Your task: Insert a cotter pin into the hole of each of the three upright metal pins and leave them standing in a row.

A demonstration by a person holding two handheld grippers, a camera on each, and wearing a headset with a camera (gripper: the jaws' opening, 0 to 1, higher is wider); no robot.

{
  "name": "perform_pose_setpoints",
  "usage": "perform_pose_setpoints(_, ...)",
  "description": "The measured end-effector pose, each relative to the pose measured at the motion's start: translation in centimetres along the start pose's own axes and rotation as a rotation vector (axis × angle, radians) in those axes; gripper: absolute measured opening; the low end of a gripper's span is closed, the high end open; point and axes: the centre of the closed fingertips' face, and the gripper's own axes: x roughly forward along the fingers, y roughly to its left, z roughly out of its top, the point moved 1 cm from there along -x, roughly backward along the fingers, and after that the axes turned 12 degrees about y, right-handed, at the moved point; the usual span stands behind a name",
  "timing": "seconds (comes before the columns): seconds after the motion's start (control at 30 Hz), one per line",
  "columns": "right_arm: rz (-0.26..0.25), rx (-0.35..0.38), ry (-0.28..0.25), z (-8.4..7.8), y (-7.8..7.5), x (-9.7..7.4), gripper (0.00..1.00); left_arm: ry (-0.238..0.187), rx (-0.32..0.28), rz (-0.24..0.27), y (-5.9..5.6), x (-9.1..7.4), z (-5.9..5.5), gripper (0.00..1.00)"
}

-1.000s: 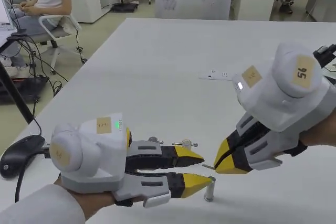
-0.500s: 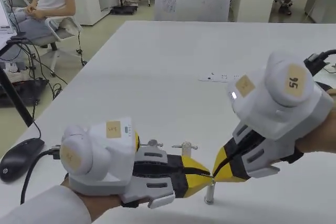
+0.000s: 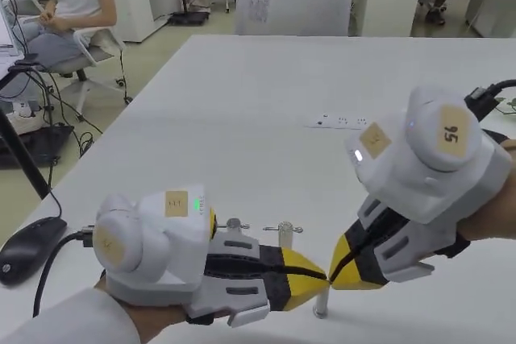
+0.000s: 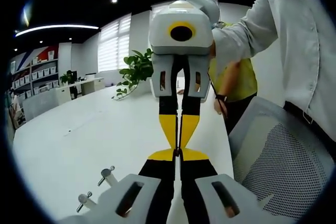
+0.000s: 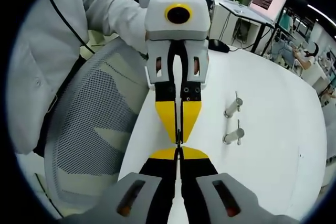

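A wide white worktop [image 3: 266,110] is seen, with the work kept at its near edge, presumably so that both tools can be steadied close to the body. The left gripper [image 3: 317,277] and the right gripper [image 3: 334,267] are brought nose to nose there, and in both gripper views each set of yellow-tipped fingers is shown pressed together, tip against tip with the other pair. This meeting is held directly over the third upright metal pin [image 3: 321,306], which stands just beneath the tips; the pose is judged to serve the lining-up of a cotter pin with the hole near that pin's head. Just beyond, two more metal pins [image 3: 234,224] [image 3: 285,231] are stood side by side, each crossed near the top by a cotter pin [image 3: 295,229], so two of the three are taken as finished. The top of the third pin and its hole are covered by the fingertips. Whether a cotter pin is pinched between either pair of fingers cannot be made out, since the contact point is too small and crowded.
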Motion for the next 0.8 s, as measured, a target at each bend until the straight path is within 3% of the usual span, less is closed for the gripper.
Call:
perform_pose_setpoints(0.47,0.022,0.015,-0.036,0.12,0.4,-0.19,0.04,-0.024,-0.015,-0.021,-0.2,-0.21,0.5,0.0)
perform_pose_setpoints(0.6,0.033,0.025,-0.036,-0.05,0.55,-0.2,0.09,-0.029,-0.011,-0.025,-0.2,-0.41,0.6,0.0)
perform_pose_setpoints(0.8,0.07,0.033,-0.053,-0.46,0.76,-0.16,0.11,-0.038,-0.005,-0.04,-0.45,-0.67,0.74,0.0)
